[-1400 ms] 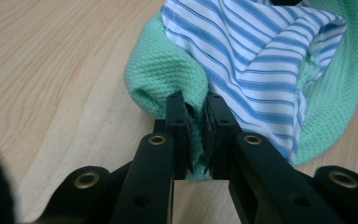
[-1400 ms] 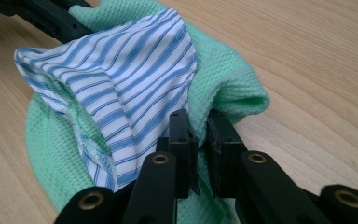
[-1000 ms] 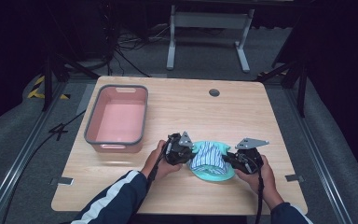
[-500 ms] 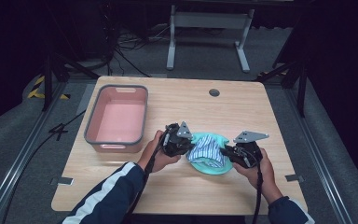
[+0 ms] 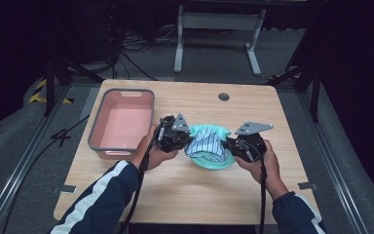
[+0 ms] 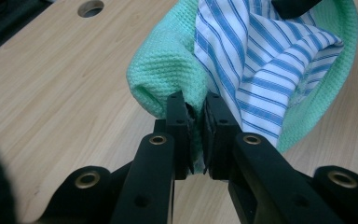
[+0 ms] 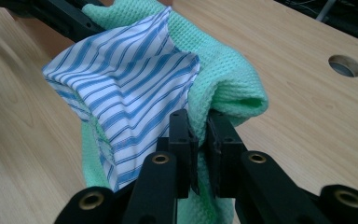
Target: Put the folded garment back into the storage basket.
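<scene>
Both tongs, left (image 5: 189, 137) and right (image 5: 228, 144), have lifted the cloths (image 5: 207, 146) off the surface (image 5: 185, 195); each is clamped tight on green towel and striped cloth together.

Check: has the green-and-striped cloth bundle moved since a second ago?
Yes. The cloth bundle, clamped by the left gripper and right gripper, has shifted up the high view, toward the table's cable hole, lifting.

Green cloth (image 6: 168, 74): coarse waffle weave, matt. Striped cloth (image 6: 265, 70): smooth thin woven fabric. Surface (image 5: 195, 195): pale wood-grain, satin. Bin (image 5: 97, 134): smooth plastic, pink inside.
</scene>
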`<action>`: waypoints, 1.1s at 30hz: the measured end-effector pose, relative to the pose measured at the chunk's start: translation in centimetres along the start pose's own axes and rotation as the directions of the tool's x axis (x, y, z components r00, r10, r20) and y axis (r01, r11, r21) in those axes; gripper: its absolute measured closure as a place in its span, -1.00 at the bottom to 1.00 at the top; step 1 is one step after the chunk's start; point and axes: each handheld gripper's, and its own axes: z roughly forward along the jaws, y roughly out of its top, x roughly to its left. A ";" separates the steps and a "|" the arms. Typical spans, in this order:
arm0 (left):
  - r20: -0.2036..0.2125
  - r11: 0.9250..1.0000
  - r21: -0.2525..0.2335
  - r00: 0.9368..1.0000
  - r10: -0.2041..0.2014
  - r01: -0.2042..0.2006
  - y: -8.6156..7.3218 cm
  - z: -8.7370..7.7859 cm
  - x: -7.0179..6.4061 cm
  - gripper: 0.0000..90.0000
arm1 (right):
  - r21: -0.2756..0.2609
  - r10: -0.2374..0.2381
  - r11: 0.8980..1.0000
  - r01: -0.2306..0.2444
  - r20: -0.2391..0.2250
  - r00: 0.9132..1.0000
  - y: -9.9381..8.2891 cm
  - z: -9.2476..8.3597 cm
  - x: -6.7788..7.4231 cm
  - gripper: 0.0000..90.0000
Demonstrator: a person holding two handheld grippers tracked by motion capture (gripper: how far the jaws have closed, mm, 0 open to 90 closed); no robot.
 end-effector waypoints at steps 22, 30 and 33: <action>-0.086 0.998 0.005 0.994 -0.063 0.063 -2.3 -4.5 3.4 0.83 | -0.028 -0.065 0.998 0.064 -0.053 0.996 5.7 3.1 2.3 0.81; -0.134 0.996 0.006 0.987 -0.092 0.094 -3.3 -7.0 5.0 0.83 | -0.055 -0.087 0.995 0.083 -0.085 0.993 8.1 4.6 3.6 0.81; -0.155 0.995 0.004 0.983 -0.097 0.098 -3.6 -7.8 5.5 0.83 | -0.064 -0.095 0.994 0.089 -0.095 0.991 9.0 5.2 4.1 0.81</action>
